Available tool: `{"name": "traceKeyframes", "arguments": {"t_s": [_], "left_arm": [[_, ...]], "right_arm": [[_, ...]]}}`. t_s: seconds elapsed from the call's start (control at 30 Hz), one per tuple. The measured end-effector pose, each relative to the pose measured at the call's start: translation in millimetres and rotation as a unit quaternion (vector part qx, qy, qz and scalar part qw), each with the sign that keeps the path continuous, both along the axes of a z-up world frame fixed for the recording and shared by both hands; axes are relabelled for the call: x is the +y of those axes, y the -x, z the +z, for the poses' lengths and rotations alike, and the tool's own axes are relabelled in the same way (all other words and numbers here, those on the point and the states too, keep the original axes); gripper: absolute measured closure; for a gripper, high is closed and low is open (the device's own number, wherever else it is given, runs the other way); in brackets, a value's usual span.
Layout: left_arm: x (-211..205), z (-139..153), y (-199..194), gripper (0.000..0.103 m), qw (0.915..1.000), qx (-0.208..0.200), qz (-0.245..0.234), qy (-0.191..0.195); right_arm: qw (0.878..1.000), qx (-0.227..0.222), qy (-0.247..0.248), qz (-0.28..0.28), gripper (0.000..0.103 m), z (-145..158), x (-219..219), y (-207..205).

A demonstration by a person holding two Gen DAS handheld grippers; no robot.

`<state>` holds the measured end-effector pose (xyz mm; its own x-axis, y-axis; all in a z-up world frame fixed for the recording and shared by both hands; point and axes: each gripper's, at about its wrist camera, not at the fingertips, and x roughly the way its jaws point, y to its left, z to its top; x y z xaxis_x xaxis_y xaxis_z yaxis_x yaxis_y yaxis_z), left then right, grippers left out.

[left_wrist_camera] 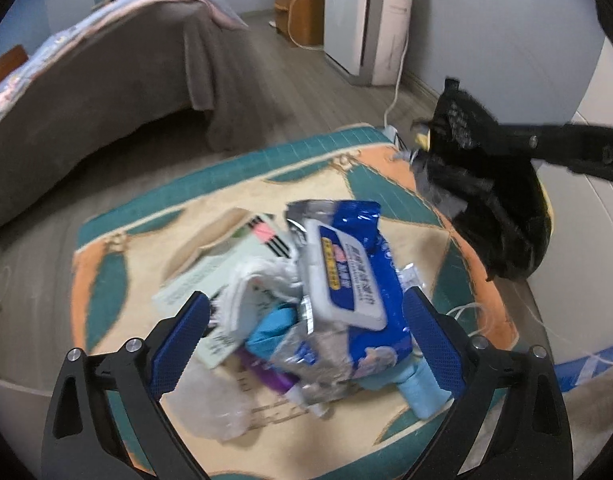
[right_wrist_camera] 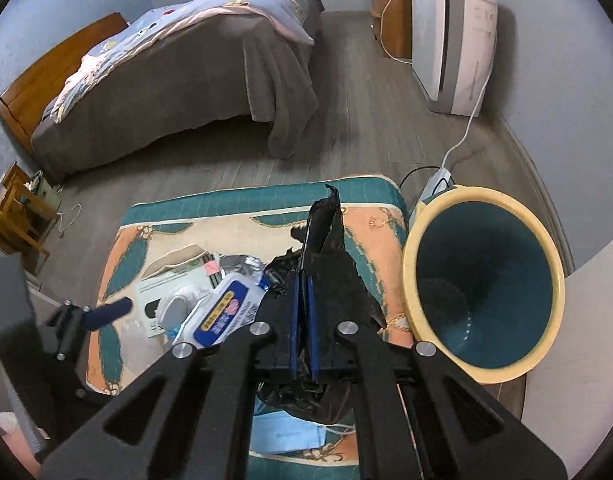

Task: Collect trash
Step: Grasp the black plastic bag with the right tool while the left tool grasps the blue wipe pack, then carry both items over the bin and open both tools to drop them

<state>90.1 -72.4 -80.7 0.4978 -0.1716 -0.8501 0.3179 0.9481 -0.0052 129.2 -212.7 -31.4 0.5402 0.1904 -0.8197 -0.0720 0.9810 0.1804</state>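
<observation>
A pile of trash lies on a patterned rug (left_wrist_camera: pixel 118 264): a blue wet-wipes pack (left_wrist_camera: pixel 346 280), a white paper box (left_wrist_camera: pixel 210 264), crumpled tissue (left_wrist_camera: pixel 266 276) and a clear plastic wrapper (left_wrist_camera: pixel 210 408). My left gripper (left_wrist_camera: pixel 306 332) is open, its jaws either side of the wipes pack, just above the pile. My right gripper (right_wrist_camera: pixel 304 284) is shut on a black plastic bag (right_wrist_camera: pixel 326 264) and holds it above the rug, right of the pile; it also shows in the left wrist view (left_wrist_camera: pixel 498 208). A teal bin with a cream rim (right_wrist_camera: pixel 482 304) stands at the rug's right edge.
A bed with a grey cover (right_wrist_camera: pixel 178 80) stands on the far left. A white appliance (right_wrist_camera: pixel 450 36) stands by the far wall with a white cable (right_wrist_camera: pixel 466 128) running to a power strip behind the bin. A blue face mask (right_wrist_camera: pixel 290 436) lies on the rug under the right gripper.
</observation>
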Motion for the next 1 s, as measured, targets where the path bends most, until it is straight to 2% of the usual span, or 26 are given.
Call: {"name": "traceKeyframes", "arguments": {"t_s": [0.1, 0.17, 0.23, 0.3, 0.37, 0.4, 0.53, 0.7, 0.9, 1.0], "left_arm": [[-4.0, -16.8, -11.3, 0.009, 0.9996, 0.027, 0.007, 0.000], [-3.6, -24.1, -16.7, 0.014, 0.9990, 0.041, 0.010, 0.011], [-6.1, -30.9, -20.9, 0.037, 0.9982, 0.058, 0.004, 0.015], [-7.0, -35.2, -20.4, 0.045, 0.9975, 0.070, 0.000, 0.014], [-8.5, -35.6, -19.2, 0.058, 0.9974, 0.070, -0.003, 0.017], [-11.0, -33.6, -17.5, 0.069, 0.9976, 0.066, -0.009, 0.016], [-15.7, -24.0, -11.7, 0.085, 0.9984, 0.048, -0.027, 0.015], [-18.9, -10.6, -2.7, 0.094, 0.9989, 0.025, -0.033, 0.020], [-22.1, 14.5, 6.7, 0.094, 0.9986, -0.012, -0.039, 0.035], [-28.8, 37.9, 9.2, 0.094, 0.9971, -0.044, -0.041, 0.046]], "right_arm": [[1.000, 0.005, -0.010, -0.005, 0.099, -3.2, -9.3, -3.0], [1.000, 0.012, -0.021, -0.005, 0.099, -6.2, -14.6, -3.6], [0.999, 0.017, -0.028, -0.005, 0.099, -7.5, -18.5, -4.2], [0.999, 0.018, -0.031, -0.005, 0.099, -7.5, -21.1, -4.9], [0.999, 0.019, -0.036, -0.006, 0.099, -6.4, -22.9, -5.1], [0.999, 0.019, -0.038, -0.006, 0.099, -5.8, -23.2, -5.9], [0.999, 0.008, -0.040, 0.000, 0.099, 0.9, -23.3, -4.3], [0.999, -0.003, -0.043, 0.003, 0.099, 8.5, -26.1, -1.0], [0.999, -0.024, -0.044, -0.009, 0.099, 20.5, -41.3, 3.9], [0.999, -0.032, -0.038, -0.021, 0.099, 23.9, -52.1, 1.2]]}}
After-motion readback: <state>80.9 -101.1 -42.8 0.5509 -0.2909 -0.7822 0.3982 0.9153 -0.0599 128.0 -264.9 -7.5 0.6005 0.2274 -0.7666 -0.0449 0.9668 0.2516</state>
